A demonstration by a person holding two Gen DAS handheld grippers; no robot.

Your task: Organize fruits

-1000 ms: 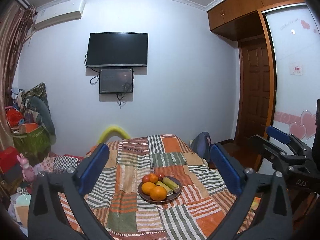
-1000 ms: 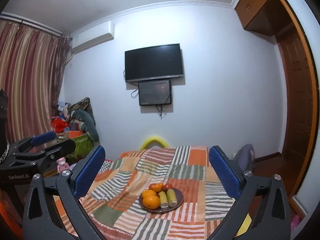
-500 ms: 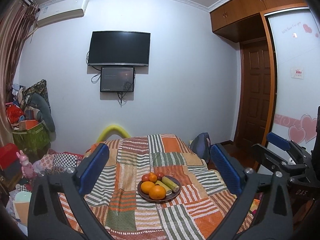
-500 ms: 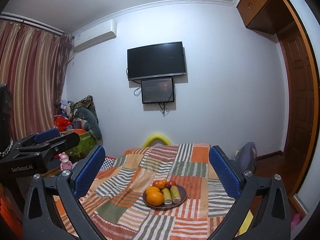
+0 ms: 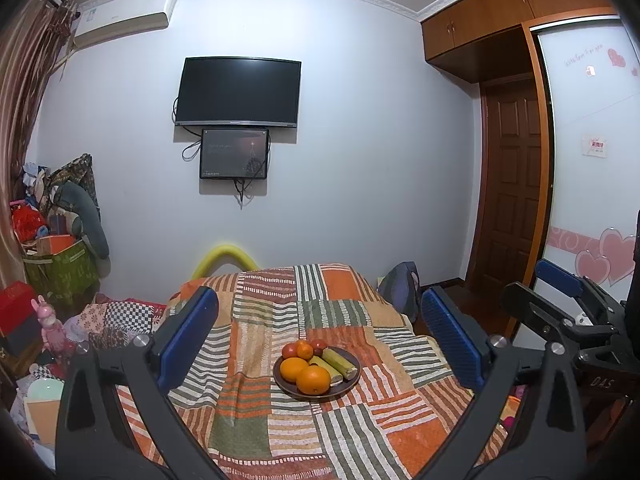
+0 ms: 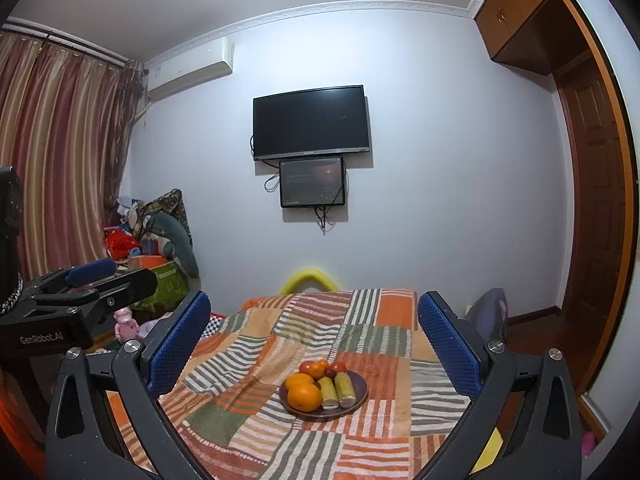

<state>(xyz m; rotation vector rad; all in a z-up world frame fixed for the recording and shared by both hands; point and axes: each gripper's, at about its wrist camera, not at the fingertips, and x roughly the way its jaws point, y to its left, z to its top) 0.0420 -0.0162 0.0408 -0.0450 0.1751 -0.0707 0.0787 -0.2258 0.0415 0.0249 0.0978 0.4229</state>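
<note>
Spreading wide, the blue pads of the left claw (image 5: 318, 330) are held apart with nothing between them, raised above the near part of a patchwork cloth (image 5: 340, 312). The right claw (image 6: 314, 338) is likewise spread and empty, and is held above the same cloth; it is also seen at the right edge of the left wrist view, just as the left claw is seen at the left edge of the right wrist view.

Framed between the pads in both views, a dark plate (image 5: 347, 387) is seen lying on the cloth, well apart from either claw. Two oranges (image 5: 313, 379) are piled at its near side, touching each other. Two green stalk pieces (image 5: 339, 361) are laid side by side next to the oranges. Several small red and orange fruits (image 5: 304, 349) are gathered at the far side of the plate.

Beyond the cloth, a yellow foam arch (image 5: 224, 258) is seen against the wall. A dark television (image 5: 239, 92) is mounted higher up, with a smaller screen (image 5: 234, 153) hung just beneath it. A heap of bags and toys (image 5: 60, 240) is piled in the left corner, beside striped curtains (image 6: 60, 152).
</note>
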